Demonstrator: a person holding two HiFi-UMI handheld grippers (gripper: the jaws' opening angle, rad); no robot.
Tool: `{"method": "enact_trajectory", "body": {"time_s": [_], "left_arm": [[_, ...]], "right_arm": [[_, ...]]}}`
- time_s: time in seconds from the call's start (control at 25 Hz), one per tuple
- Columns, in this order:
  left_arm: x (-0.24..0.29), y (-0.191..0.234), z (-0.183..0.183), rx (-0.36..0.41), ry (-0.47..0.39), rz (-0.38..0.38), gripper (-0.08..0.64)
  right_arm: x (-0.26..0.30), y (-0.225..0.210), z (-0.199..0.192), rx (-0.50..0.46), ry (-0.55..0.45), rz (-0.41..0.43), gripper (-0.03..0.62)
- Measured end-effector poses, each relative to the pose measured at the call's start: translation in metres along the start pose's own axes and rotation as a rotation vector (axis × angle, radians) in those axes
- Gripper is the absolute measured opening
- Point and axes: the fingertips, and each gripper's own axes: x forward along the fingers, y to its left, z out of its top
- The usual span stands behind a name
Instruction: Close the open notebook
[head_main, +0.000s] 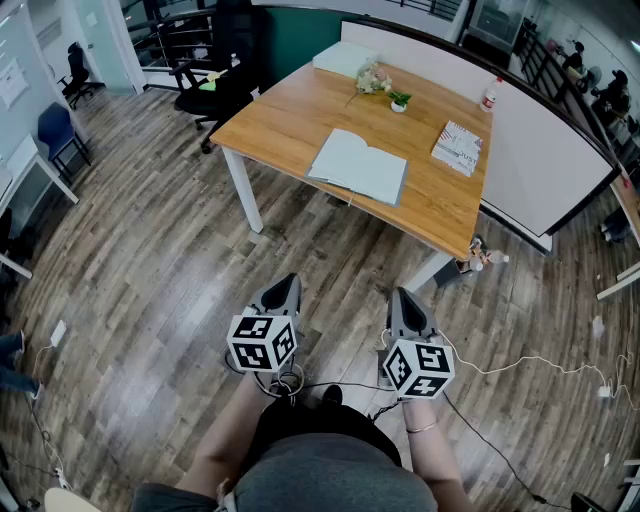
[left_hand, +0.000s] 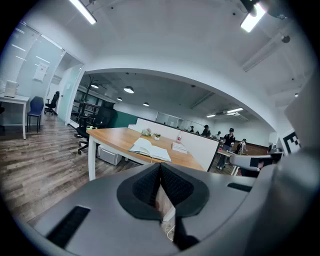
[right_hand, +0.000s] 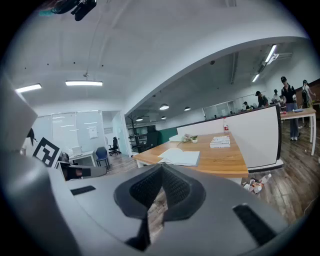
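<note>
The open notebook (head_main: 358, 166) lies flat with pale pages up, near the front edge of the wooden table (head_main: 290, 115). It also shows far ahead in the left gripper view as an open notebook (left_hand: 150, 148) and in the right gripper view as an open notebook (right_hand: 181, 157). Both grippers hang over the floor well short of the table, close to the person's body. The left gripper (head_main: 283, 293) (left_hand: 160, 167) is shut with nothing in it. The right gripper (head_main: 403, 298) (right_hand: 161, 170) has its pads together too and holds nothing.
On the table stand a closed book (head_main: 457, 148), a flower bunch (head_main: 375, 80), a small bottle (head_main: 489, 97) and a white box (head_main: 345, 58). A white partition (head_main: 540, 150) backs the table. A black office chair (head_main: 215, 85) stands at its left; cables (head_main: 520, 370) lie on the floor.
</note>
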Motion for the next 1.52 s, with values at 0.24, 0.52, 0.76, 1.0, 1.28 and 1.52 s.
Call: {"method": "enact_trajectory", "body": {"time_s": [0.24,0.52,0.76,1.0,1.28,1.52], "left_arm": [[0.012,-0.013,0.003,0.003,-0.009,0.006,0.023],[0.016,-0.020,0.004,0.008,-0.019,0.029,0.023],[0.018,-0.022,0.006,0.013,-0.018,0.052,0.025],[0.021,-0.016,0.013,0.039,-0.025,0.075,0.026],[0.040,-0.006,0.019,0.045,-0.016,0.073,0.087],[0.074,0.008,0.023,0.051,-0.003,0.056,0.122]], "right_arm": [[-0.001,-0.015,0.005,-0.002,-0.014,0.010,0.002],[0.002,-0.024,0.007,0.009,-0.025,0.038,0.003],[0.004,-0.032,0.011,0.046,-0.051,0.047,0.005],[0.008,-0.039,0.014,0.057,-0.061,0.037,0.005],[0.026,-0.045,0.013,0.056,-0.046,0.022,0.006],[0.058,-0.052,0.016,0.059,-0.035,0.000,0.006]]}}
